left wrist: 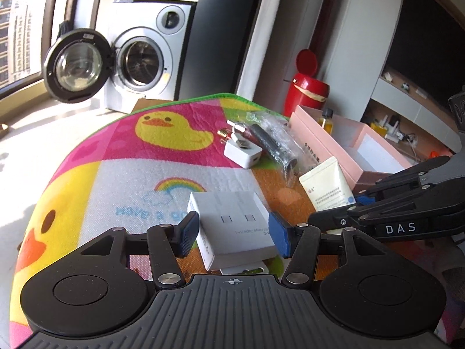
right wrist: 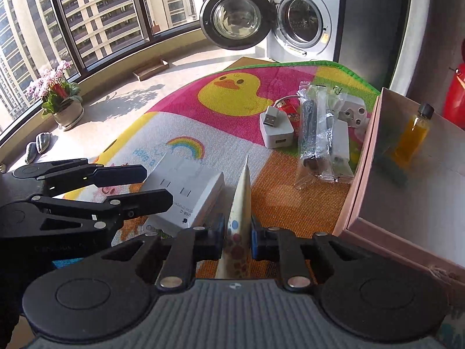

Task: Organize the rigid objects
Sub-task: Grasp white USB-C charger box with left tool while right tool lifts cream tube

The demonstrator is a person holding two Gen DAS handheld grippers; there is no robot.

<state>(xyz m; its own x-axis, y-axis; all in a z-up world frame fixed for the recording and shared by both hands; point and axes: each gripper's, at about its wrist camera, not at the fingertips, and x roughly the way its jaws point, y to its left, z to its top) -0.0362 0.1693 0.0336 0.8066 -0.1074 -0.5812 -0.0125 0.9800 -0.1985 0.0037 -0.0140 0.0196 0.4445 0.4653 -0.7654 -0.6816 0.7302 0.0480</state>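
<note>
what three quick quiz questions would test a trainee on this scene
1. True or false: the right gripper is shut on the tube.
2. What stands inside the pink box? A) a charger B) a small bottle C) a red can
3. Fill in: the white box sits between the open pads of the ____ gripper.

Key
1. True: both pads press the tube's flat end.
2. B: the small bottle of yellow liquid stands against the inner wall.
3. Left: the left gripper straddles the white box, with no clear contact on either side.
</note>
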